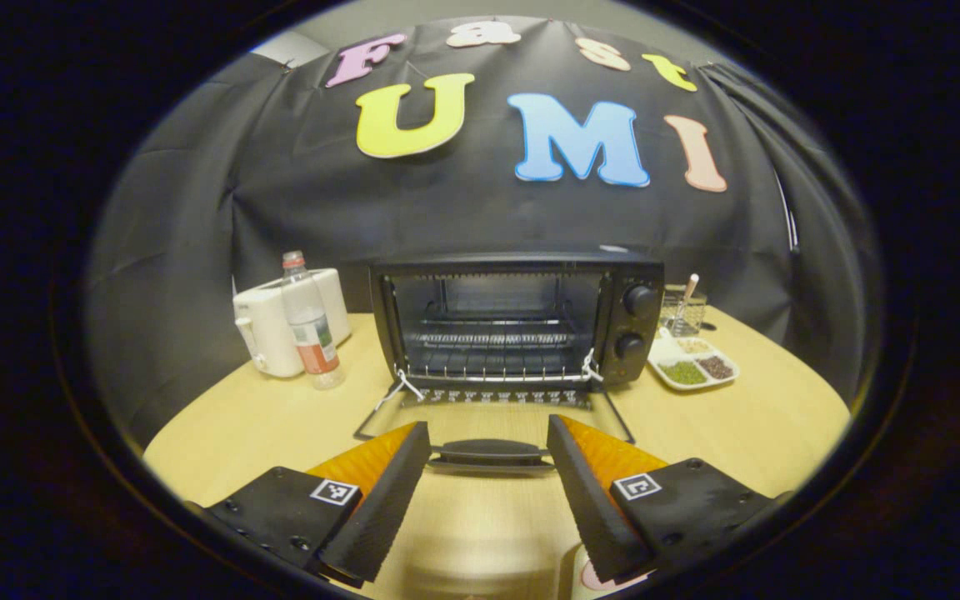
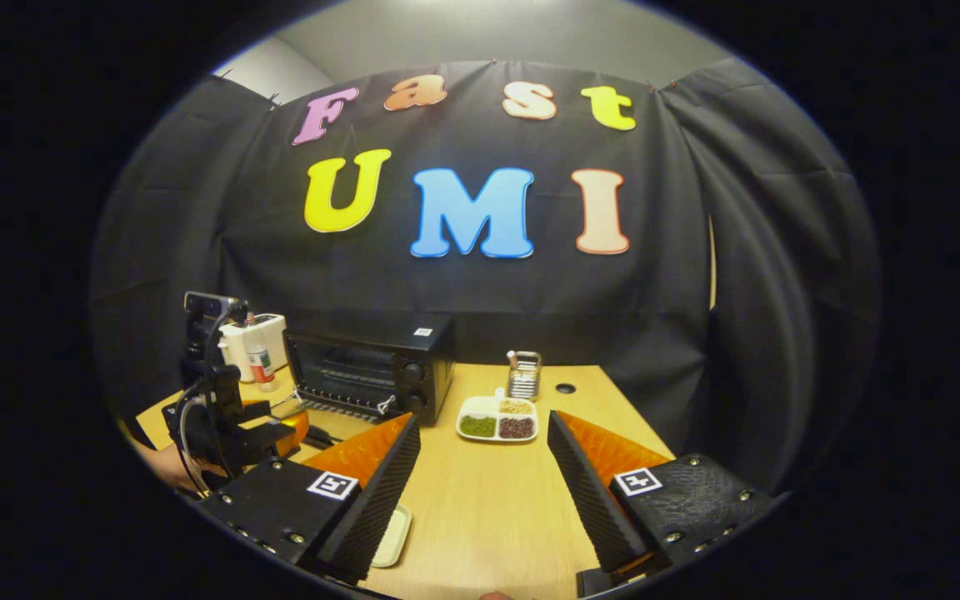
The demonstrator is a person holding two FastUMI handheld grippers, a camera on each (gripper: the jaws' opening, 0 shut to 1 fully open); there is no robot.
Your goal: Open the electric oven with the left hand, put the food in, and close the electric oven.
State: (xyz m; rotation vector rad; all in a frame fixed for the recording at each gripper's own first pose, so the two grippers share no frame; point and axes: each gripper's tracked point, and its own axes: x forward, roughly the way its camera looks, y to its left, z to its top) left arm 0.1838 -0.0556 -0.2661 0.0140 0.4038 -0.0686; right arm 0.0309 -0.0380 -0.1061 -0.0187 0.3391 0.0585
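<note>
At surface centre, black electric oven with glass door dropped flat. Left gripper spread, just off door handle. Right gripper spread, empty. Next: probably fetch food, load rack.

1. The electric oven is a small black box standing upright on the wooden tabletop, against the booth's back wall.
2. Its door is open, folded down flat toward the front and lying low over the tabletop, with a dark bar handle at its front edge.
3. The open cavity shows a wire rack lying level inside.
4. Two round black knobs, one above the other, sit on the panel at its right side.
5. In the right gripper view the oven stands at the left, turned at an angle, door down.
</note>
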